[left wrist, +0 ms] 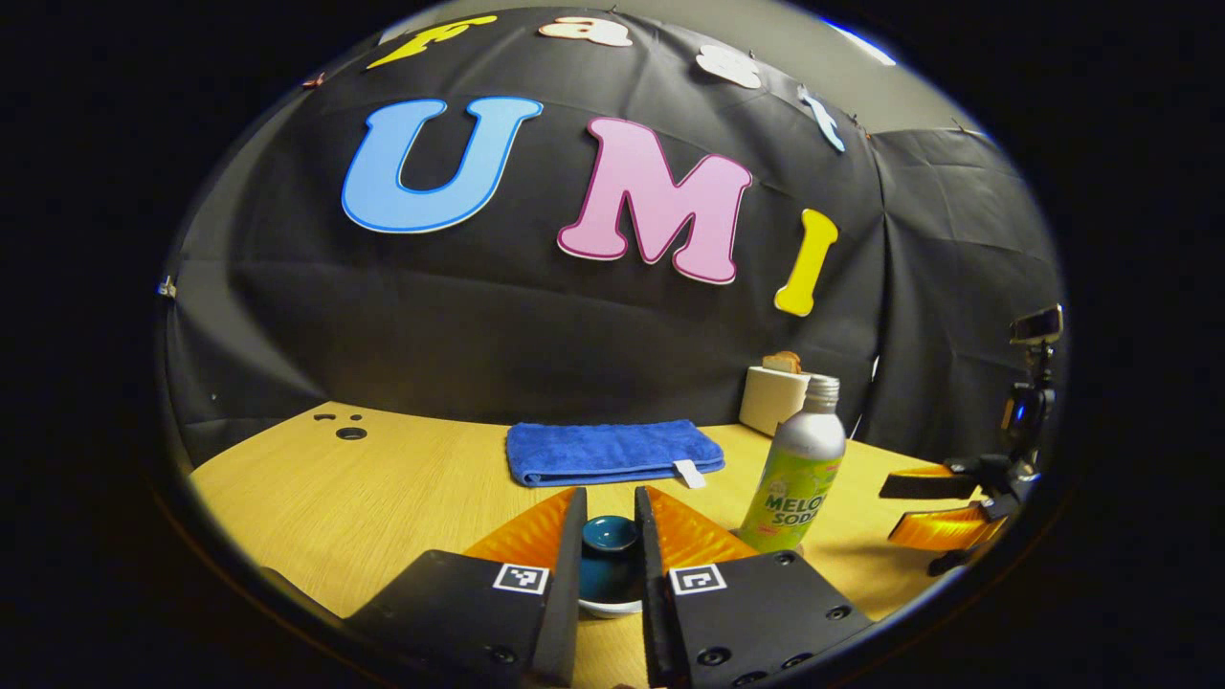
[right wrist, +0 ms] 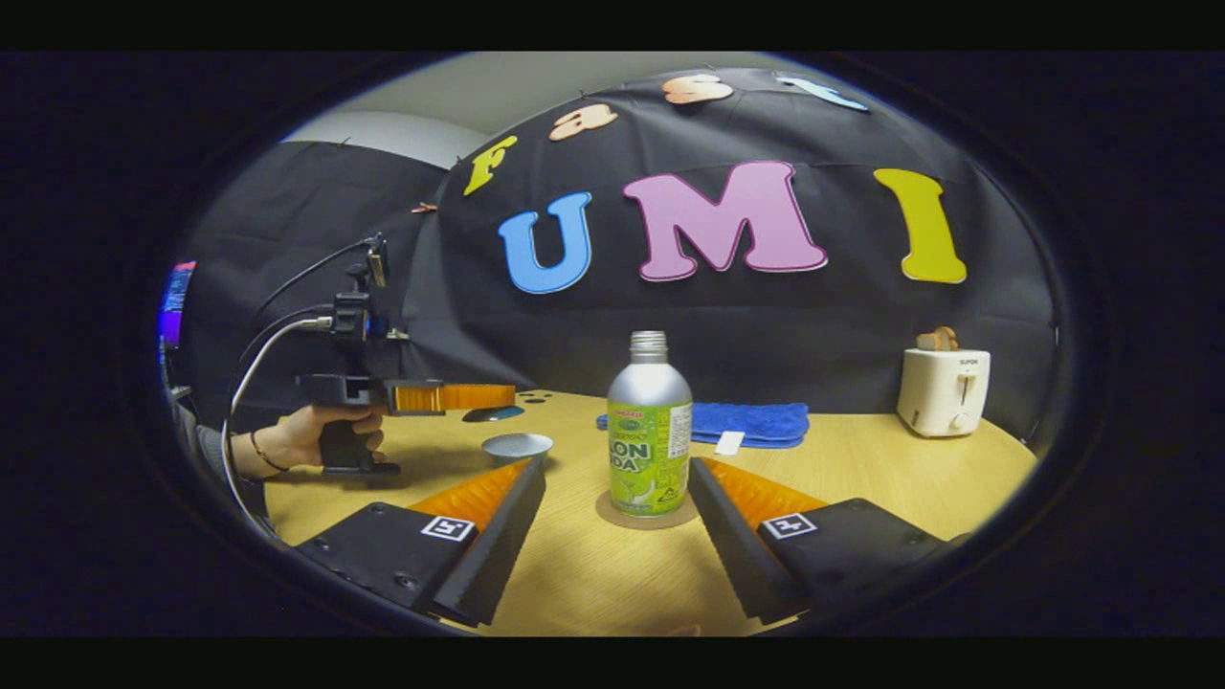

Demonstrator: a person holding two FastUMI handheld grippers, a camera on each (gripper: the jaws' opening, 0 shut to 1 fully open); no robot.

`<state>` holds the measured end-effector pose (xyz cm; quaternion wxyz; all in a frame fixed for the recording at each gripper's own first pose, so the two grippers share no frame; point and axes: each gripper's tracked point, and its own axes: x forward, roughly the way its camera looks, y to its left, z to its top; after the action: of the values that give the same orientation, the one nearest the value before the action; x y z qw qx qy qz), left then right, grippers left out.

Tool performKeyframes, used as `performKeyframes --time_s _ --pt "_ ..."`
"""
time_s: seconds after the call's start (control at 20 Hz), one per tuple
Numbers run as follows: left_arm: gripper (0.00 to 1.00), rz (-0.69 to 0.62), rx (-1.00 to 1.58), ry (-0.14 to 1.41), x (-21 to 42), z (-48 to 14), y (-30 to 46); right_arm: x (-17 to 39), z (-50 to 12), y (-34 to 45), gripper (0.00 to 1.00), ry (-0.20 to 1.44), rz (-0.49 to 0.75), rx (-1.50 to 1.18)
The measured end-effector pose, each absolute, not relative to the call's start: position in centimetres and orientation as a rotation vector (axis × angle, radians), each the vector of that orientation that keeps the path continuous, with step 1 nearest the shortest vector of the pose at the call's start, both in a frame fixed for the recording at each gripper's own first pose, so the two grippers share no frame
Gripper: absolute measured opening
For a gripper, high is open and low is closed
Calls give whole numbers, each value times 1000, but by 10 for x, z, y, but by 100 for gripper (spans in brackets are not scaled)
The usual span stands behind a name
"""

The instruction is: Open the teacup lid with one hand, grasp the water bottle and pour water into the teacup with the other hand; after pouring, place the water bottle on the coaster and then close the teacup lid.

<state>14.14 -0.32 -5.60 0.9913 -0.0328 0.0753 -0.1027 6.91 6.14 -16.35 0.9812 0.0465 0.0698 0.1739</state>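
Observation:
My left gripper (left wrist: 610,505) is shut on the dark teal teacup lid (left wrist: 610,547), and a pale rim shows just beneath the lid. In the right gripper view that gripper (right wrist: 478,395), held by a hand (right wrist: 297,435), carries the lid (right wrist: 493,413) above and a little left of the uncovered teacup (right wrist: 517,447). The capless silver and green water bottle (right wrist: 649,431) stands upright on a round brown coaster (right wrist: 612,517). My right gripper (right wrist: 617,469) is open, its fingers spread to either side just short of the bottle (left wrist: 799,469). The left gripper view shows that gripper (left wrist: 890,509) with a gap between it and the bottle.
A folded blue towel (left wrist: 612,452) lies at the back of the wooden table (left wrist: 383,507). A white toaster (right wrist: 943,390) holding toast stands at the back right. Small holes (left wrist: 350,433) mark the table's far left corner. Cables run from the left gripper's mount (right wrist: 349,316).

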Motion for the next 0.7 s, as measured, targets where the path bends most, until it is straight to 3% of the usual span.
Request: performKeyframes --time_s 0.7 --pt "31 -199 10 235 158 -90 -15 69 -154 60 93 140 355 92"
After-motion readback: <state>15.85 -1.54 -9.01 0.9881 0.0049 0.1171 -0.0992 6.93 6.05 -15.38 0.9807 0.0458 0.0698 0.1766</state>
